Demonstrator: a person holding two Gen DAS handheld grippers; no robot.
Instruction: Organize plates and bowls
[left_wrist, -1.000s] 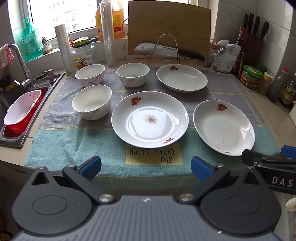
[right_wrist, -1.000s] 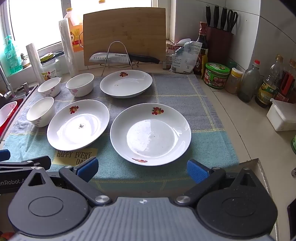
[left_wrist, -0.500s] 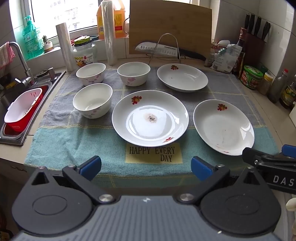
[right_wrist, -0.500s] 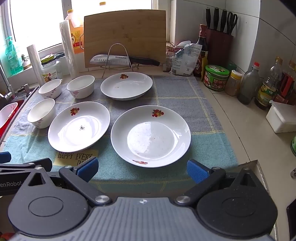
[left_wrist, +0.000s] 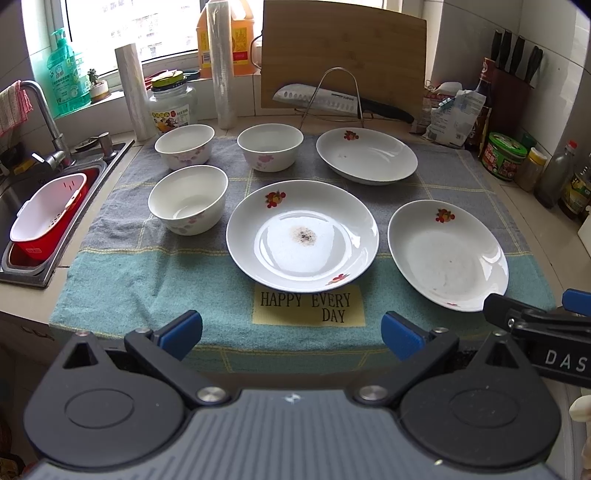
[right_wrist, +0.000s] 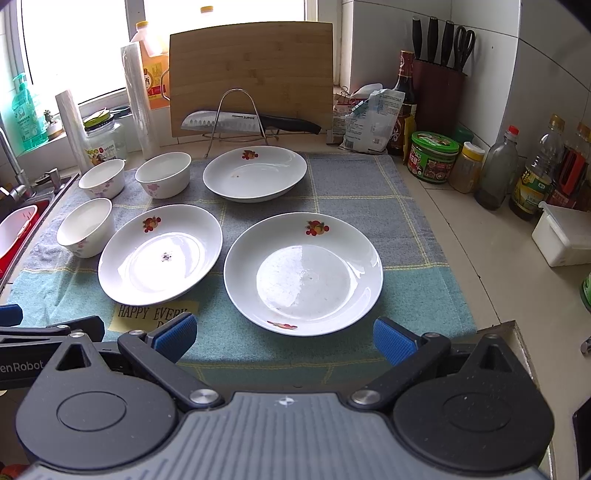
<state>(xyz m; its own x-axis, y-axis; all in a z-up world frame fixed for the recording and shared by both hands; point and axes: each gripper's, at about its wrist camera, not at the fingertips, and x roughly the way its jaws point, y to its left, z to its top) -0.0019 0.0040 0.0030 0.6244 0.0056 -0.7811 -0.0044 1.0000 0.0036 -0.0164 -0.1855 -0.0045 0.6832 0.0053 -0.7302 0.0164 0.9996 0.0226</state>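
Both tools, left tool (left_wrist: 291, 328) and right tool (right_wrist: 284, 330), gape empty (blue-padded) before glossy round plates (right_wrist: 303, 273).

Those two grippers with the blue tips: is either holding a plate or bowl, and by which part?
Nothing is held. The left gripper and right gripper are both open, fingers spread over the towel's near edge, short of every plate and bowl.

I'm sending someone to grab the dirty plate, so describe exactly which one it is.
Find the checked towel on the counter beside the sink. The plate sits just behind its yellow HAPPY EVERY DAY patch. Unlike the other two plates, it has a dark speckled stain at its centre.
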